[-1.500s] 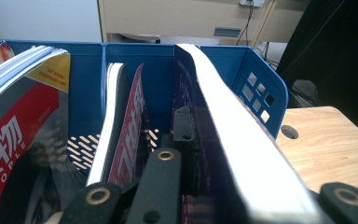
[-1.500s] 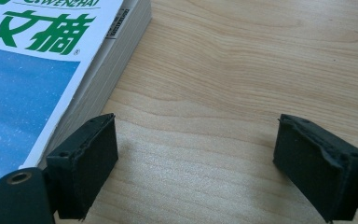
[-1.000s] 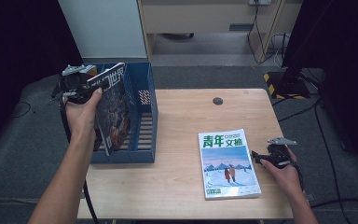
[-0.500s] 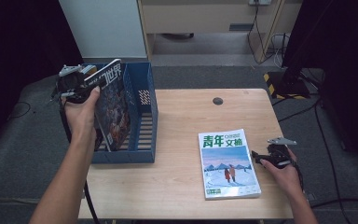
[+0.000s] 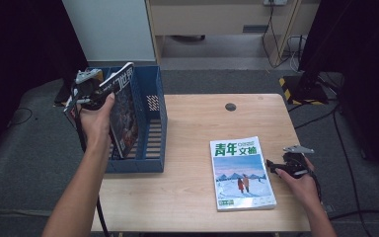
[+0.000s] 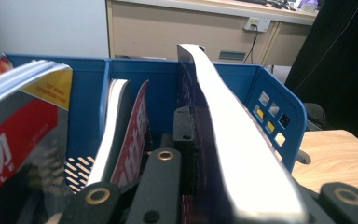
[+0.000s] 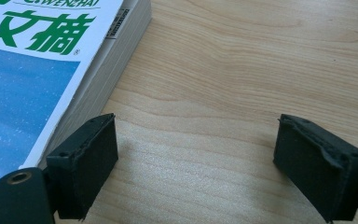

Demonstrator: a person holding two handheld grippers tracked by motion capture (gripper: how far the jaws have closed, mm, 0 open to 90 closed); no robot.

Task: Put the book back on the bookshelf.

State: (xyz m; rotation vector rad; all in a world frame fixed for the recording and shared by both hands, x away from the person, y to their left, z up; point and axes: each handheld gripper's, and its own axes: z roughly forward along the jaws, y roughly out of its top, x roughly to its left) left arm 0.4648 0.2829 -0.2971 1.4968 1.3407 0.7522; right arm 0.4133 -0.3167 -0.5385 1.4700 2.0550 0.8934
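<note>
Gripping a dark-covered magazine near its top edge, the left claw sits at the upper left of the high view, its jaws clamped together on the magazine's cover and pages. The magazine stands nearly upright, tilted slightly, with its lower part down inside the blue file rack that rests on the left end of the wooden surface. In the left gripper view the magazine rises through the middle of the frame, its white page edges curving toward the upper centre, pinched between the black jaws at the bottom. Other magazines already stand in the compartment to its left, beyond a blue divider, and a red-and-white one leans at the far left of that frame.

At the lower right of the high view, the right claw lies low on the surface, just beside the right edge of a green-titled magazine lying flat with its snowy blue cover up. The right gripper view shows this claw's jaws standing wide apart with bare wood between them; the left-hand jaw is close beside the thick edge of that flat magazine, though whether they touch I cannot tell.

A small dark round spot sits near the far edge of the surface.
</note>
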